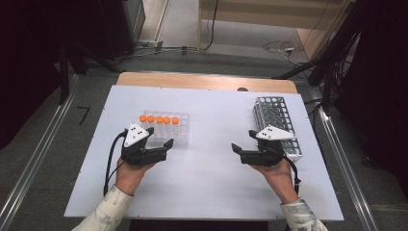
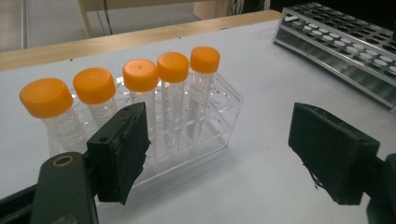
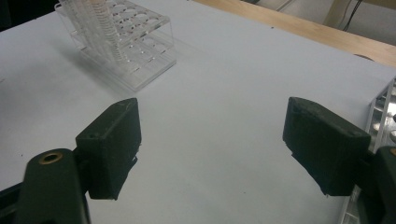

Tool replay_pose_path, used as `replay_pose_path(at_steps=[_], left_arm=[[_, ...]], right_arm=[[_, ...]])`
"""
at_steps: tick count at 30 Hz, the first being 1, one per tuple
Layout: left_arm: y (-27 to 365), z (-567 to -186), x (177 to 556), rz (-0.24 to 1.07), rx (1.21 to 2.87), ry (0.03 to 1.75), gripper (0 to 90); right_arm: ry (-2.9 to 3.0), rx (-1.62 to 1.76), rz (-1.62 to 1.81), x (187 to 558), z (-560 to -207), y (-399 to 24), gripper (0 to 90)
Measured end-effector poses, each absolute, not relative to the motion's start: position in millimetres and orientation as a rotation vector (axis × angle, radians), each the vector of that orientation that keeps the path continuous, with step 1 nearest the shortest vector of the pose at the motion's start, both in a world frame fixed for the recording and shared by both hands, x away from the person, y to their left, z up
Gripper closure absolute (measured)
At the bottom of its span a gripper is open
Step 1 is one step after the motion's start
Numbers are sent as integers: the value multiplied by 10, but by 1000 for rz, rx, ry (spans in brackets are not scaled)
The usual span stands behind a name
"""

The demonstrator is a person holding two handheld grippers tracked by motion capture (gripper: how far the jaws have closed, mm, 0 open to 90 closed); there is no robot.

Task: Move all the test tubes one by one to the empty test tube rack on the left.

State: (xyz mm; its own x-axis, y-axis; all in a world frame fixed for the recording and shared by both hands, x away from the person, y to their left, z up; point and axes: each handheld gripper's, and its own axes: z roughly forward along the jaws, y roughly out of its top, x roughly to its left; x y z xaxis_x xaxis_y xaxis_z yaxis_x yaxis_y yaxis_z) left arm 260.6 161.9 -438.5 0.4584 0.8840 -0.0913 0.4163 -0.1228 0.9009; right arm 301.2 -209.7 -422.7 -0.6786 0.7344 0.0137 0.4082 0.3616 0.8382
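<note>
Hovering left gripper (image 1: 160, 138) and right gripper (image 1: 243, 141), jaws apart, empty, near orange-capped tubes (image 2: 140, 74) in clear rack (image 2: 229, 100); no readable labels.

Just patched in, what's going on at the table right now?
A person holds a gripper in each hand over a white table. The left gripper sits beside a clear rack with five orange-capped tubes standing in a row along its far side; its jaws are open with nothing between them. The right gripper is also open and holds nothing, next to a metal rack with no tubes visible in it. No tube has been picked up yet.
</note>
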Motion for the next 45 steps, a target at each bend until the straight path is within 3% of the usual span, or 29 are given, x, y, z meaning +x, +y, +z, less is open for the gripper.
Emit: replay_pose_path(at_steps=[45], left_arm=[[2046,-4532,2292,715,1654,1223,194]], right_arm=[[2116,1143,1230,2804,-4254,-2806,174]])
